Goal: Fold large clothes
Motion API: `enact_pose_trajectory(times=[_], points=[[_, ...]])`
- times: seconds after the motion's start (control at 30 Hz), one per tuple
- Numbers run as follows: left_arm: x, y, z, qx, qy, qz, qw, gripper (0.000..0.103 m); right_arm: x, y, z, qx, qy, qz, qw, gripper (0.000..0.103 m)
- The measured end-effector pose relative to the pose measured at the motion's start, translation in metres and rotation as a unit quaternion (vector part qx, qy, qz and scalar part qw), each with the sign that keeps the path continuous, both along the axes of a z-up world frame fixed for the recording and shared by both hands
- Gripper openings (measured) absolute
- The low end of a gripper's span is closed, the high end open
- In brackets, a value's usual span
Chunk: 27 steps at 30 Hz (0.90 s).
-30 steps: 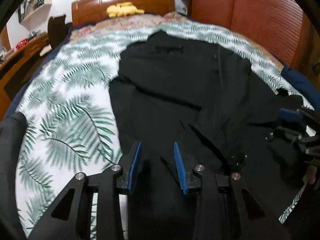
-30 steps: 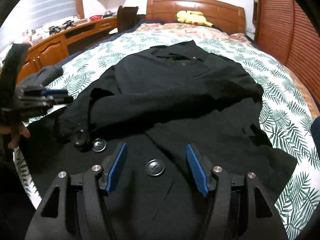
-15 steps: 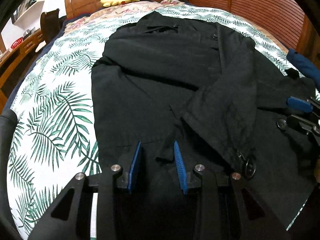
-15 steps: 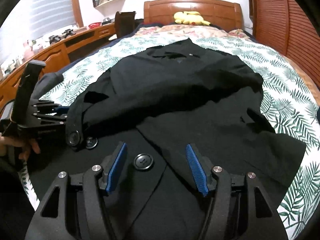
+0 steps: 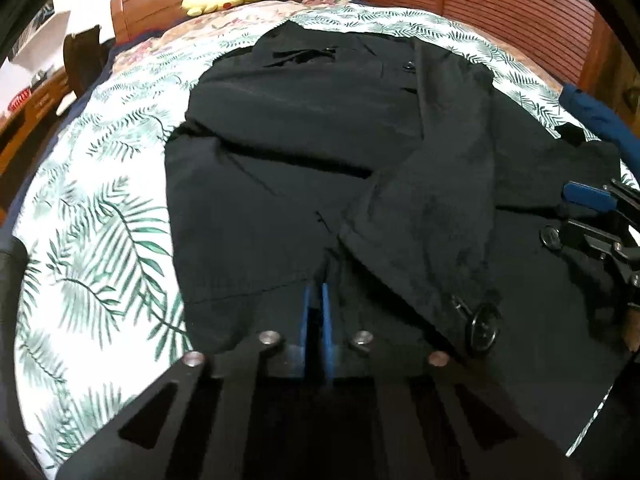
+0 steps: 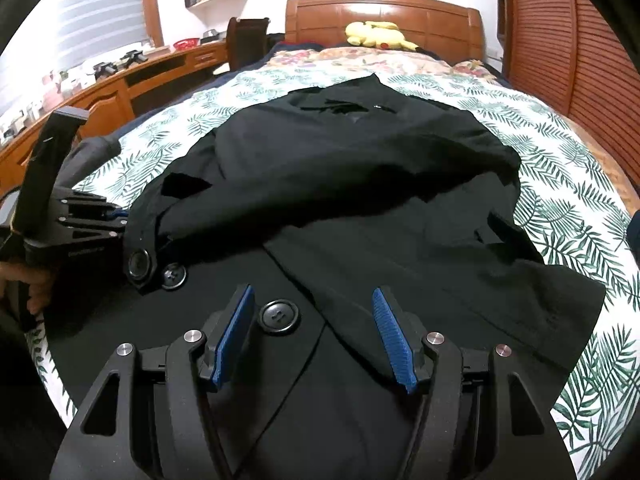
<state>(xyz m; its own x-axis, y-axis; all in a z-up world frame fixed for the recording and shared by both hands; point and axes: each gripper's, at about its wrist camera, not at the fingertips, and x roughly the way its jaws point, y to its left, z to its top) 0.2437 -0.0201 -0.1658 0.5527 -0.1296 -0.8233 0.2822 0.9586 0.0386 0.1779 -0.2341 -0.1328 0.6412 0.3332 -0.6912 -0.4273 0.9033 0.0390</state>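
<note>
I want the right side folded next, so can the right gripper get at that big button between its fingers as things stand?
Probably yes. The right gripper stands open over the black coat, and the button lies exposed beside its left pad, with nothing covering it.

Black coat [image 6: 360, 216]: matt woven cloth, faintly napped; buttons [image 6: 279, 316] glossy plastic. Bedspread [image 5: 100, 240]: smooth printed cotton-like cloth. Headboard [image 6: 384, 16]: varnished, glossy wood. Right hand-held gripper [image 6: 314, 334]: matt black plastic frame, ribbed blue pads [image 6: 394, 340], bright metal pins [image 6: 435, 337].
</note>
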Motion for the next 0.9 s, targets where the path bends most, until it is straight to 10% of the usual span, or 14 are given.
enact_pose_trajectory(times=[0.4,0.9], points=[[-0.009,0.021,0.102,0.044,-0.127,0.033,0.9904,0.0,-0.001,-0.007,0.008,0.002,-0.014,-0.009,1.0,0.063],[-0.108,-0.033,0.069,-0.023,-0.093,-0.024,0.9952,0.0,0.001,-0.025,0.031,0.034,-0.025,-0.031,0.999,0.063]])
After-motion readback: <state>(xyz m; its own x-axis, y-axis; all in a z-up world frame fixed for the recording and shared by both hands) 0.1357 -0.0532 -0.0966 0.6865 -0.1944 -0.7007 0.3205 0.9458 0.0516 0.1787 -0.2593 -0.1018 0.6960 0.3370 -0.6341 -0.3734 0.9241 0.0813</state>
